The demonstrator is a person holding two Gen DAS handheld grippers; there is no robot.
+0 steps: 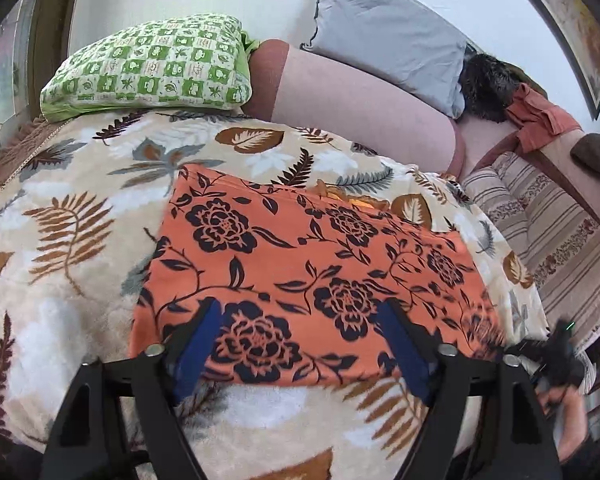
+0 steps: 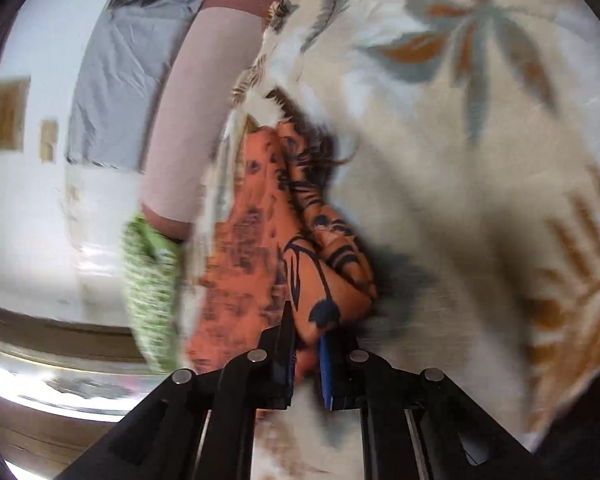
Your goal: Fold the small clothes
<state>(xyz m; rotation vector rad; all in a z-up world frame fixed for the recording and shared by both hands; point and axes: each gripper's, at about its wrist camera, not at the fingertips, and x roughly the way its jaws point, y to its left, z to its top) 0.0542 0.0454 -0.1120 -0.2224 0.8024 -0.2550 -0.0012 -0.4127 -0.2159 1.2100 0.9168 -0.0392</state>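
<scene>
The left black two-finger gripper with blue pads holds its jaws spread wide, pointing toward 12 o'clock. The right black two-finger gripper with blue pads has its jaws drawn close, pinching orange floral cloth between them.

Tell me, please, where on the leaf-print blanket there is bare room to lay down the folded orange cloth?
The widest bare patch of the leaf-print blanket lies left of the orange floral cloth, running up to the green checked pillow. A narrower strip lies before the cloth's near edge, by the open left gripper. The far right is crowded: grey pillow, striped cushion.
</scene>
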